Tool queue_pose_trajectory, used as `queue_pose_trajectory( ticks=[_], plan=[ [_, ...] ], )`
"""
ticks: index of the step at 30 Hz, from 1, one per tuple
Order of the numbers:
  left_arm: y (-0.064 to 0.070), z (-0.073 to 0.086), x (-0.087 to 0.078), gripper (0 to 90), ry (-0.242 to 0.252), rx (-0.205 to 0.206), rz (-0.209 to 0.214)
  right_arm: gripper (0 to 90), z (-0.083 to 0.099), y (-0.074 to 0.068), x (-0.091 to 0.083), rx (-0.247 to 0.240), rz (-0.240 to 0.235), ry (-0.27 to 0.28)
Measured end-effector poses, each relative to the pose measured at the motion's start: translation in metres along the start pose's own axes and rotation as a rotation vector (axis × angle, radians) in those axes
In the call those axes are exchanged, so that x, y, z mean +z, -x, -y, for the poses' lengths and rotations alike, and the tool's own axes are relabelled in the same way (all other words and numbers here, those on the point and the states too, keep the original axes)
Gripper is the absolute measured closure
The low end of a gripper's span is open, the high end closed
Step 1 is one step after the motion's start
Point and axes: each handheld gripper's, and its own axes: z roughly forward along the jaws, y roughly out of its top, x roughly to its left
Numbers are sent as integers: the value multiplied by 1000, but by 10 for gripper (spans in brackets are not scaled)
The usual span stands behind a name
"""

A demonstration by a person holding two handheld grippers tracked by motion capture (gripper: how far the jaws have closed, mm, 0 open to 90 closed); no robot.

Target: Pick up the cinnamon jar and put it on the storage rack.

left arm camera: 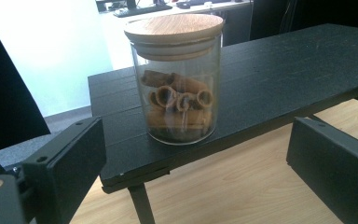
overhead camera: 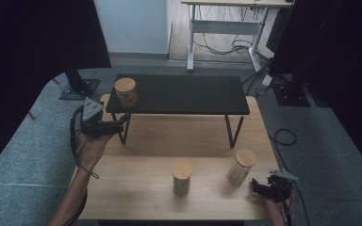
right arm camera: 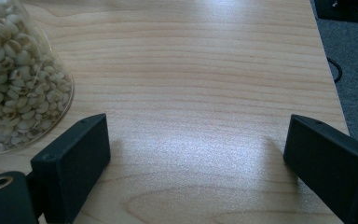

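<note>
Left tool (left arm camera: 196, 163) spread wide, squared to the cinnamon jar (left arm camera: 177, 79) at the shelf (left arm camera: 279, 79) edge — presumably lining up a grasp — while the right tool (right arm camera: 196, 158), also spread, idles on the desk (right arm camera: 205, 70) beside the seed jar (right arm camera: 14, 88).

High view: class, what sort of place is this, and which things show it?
Probably an office or lab test area: grey carpet floor, a white-framed desk with loose cables beneath, and dark stands flanking the light wooden table.
</note>
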Motion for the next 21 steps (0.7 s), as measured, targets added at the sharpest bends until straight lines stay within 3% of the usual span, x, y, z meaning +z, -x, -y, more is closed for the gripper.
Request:
queue_pose_trajectory(
  ticks=[21],
  plan=[
    [0,13,-12,44,1,3,-1,66,0,0,0,0,0,0]
  ],
)
